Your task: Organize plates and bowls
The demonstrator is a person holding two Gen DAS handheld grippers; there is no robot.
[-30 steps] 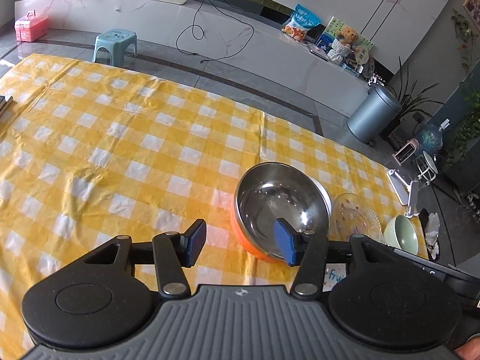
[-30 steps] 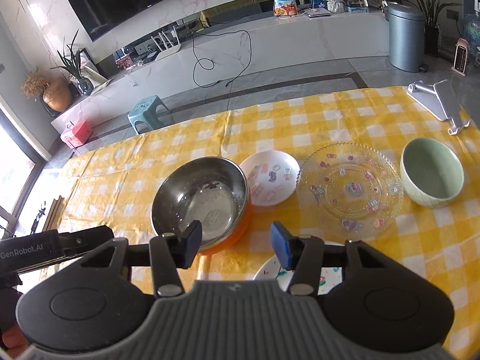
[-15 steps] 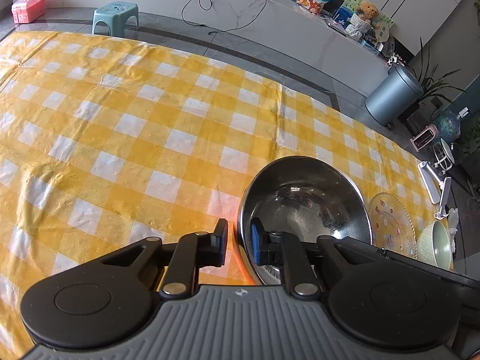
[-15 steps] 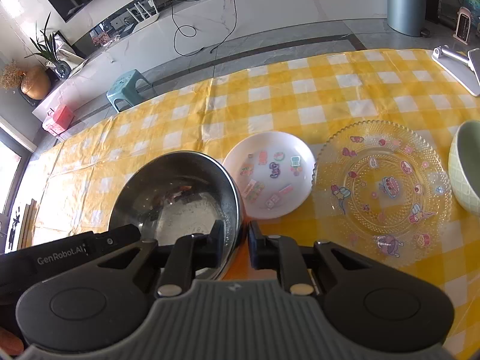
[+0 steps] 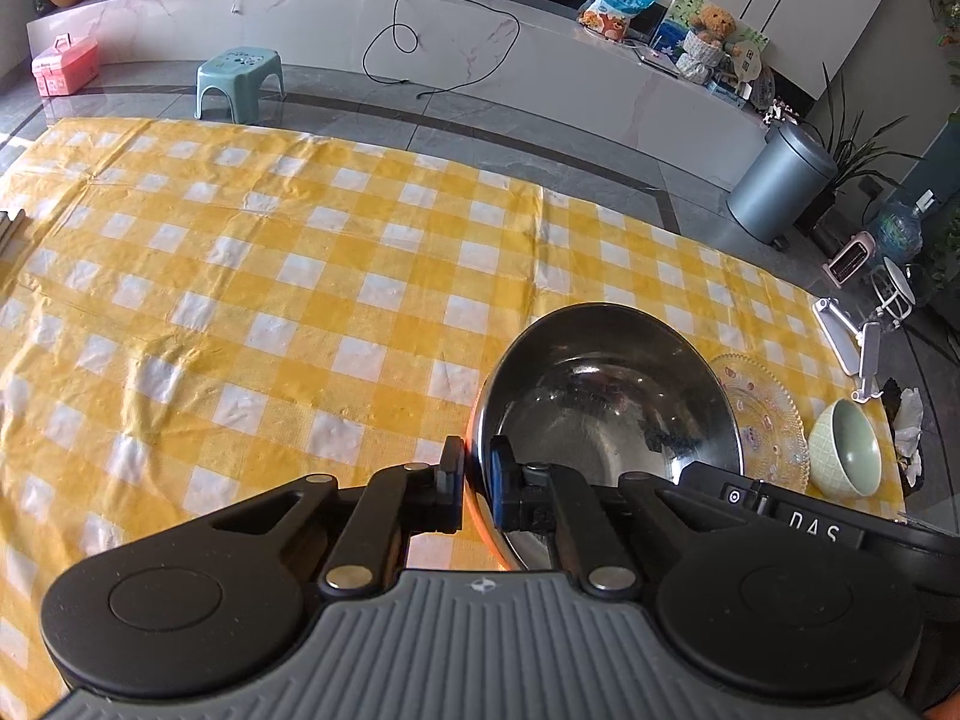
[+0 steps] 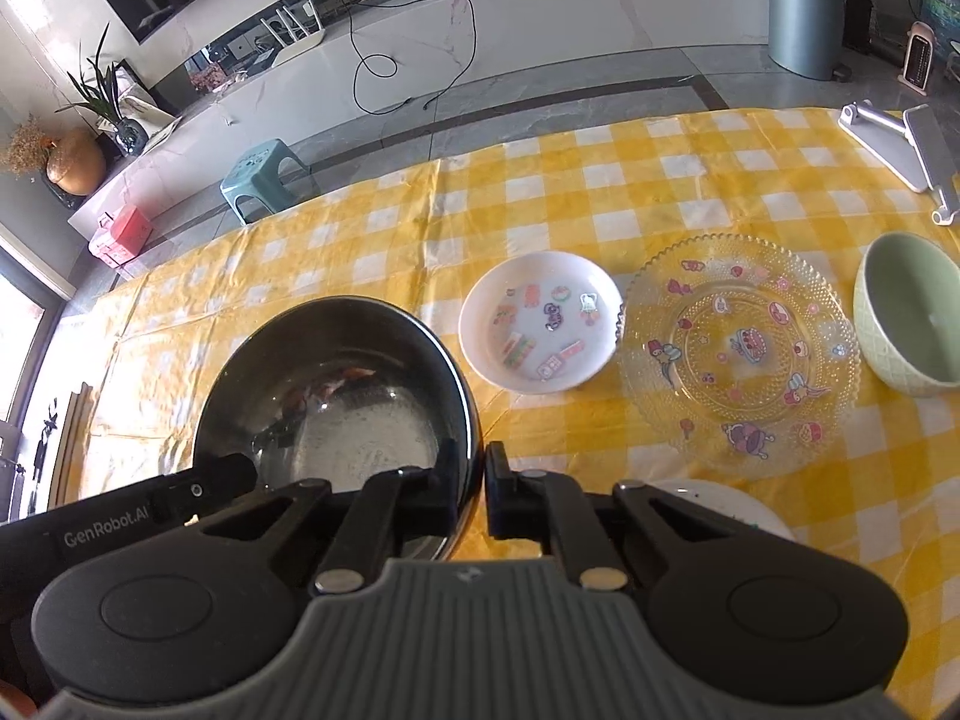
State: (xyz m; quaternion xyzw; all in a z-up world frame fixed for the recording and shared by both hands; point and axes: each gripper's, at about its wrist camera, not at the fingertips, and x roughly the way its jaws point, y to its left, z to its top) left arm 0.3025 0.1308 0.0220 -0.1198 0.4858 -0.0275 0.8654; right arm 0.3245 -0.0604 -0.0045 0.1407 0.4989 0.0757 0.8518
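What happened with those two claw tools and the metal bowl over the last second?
Both came in and shut their jaws on the steel bowl's rim: the left gripper on its left side, the right gripper on its right. A second ago both were open and short of it. The small plate, glass plate and green bowl have not moved.

The left gripper (image 5: 477, 483) and the right gripper (image 6: 480, 486) each have their jaws clamped across the steel bowl's (image 5: 606, 396) rim, on opposite sides.
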